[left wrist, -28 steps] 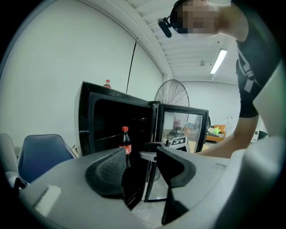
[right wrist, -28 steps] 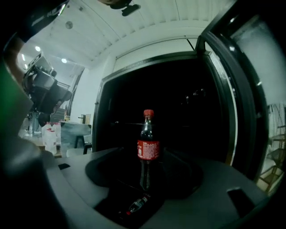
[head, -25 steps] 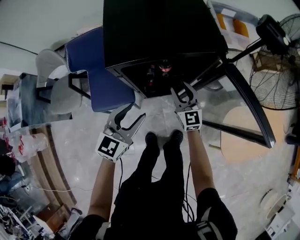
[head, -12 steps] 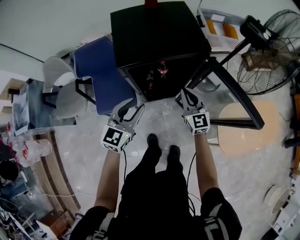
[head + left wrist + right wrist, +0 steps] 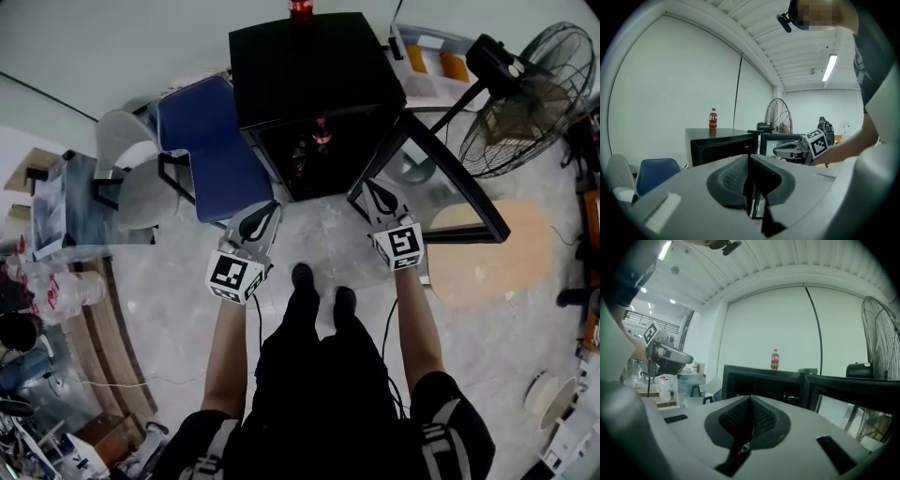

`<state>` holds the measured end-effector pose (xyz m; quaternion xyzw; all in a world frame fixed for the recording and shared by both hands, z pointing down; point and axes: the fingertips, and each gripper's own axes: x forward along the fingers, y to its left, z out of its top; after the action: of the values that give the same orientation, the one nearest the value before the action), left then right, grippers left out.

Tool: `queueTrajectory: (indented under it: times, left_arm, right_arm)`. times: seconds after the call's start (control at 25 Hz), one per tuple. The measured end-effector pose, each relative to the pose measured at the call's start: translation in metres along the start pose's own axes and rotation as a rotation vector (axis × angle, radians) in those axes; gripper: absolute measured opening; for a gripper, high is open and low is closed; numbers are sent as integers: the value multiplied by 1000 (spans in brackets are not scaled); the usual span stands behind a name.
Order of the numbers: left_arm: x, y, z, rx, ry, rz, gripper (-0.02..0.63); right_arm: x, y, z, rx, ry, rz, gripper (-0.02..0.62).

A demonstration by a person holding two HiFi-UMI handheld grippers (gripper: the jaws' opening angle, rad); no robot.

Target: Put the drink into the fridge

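Seen from the head view, a person in black stands on a pale marble-look floor [image 5: 159,309] facing a small black fridge [image 5: 309,56] at the top centre of the frame. Its glass door with a black frame [image 5: 450,173] is swung open to the right.

The drink, a cola bottle with a red cap and red label [image 5: 300,9], stands upright on top of the fridge at its far edge, well apart from both tools. Other bottles [image 5: 321,136] show inside the dark compartment only in this view.

The left gripper [image 5: 262,217] hangs at lower left of the fridge opening. Its jaws have just been closing and now meet with nothing between them. The right gripper [image 5: 373,194], by the foot of the door, has its jaws pressed together, empty.

The left gripper view catches the drink at centre left and the other tool's marker cube at right. The right gripper view puts the drink at upper centre.

A blue padded chair [image 5: 202,141] sits left of the fridge, and a black pedestal fan [image 5: 525,89] stands at upper right.
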<state>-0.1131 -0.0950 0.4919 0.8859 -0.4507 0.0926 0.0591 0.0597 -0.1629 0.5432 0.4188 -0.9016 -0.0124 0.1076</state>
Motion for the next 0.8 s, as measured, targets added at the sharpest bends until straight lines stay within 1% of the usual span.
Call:
queueTrajectory:
  times: [0.12, 0.48, 0.8]
  left_arm:
    - [-6, -9, 5, 1, -3, 17, 0]
    - [-31, -35, 14, 5, 2, 63, -2]
    - [-52, -57, 20, 9, -16, 115, -2]
  right_arm:
    - [-11, -1, 7, -10, 2, 17, 2]
    - [-41, 10, 12, -73, 35, 95, 2]
    - [-62, 21, 25, -88, 7, 124, 2]
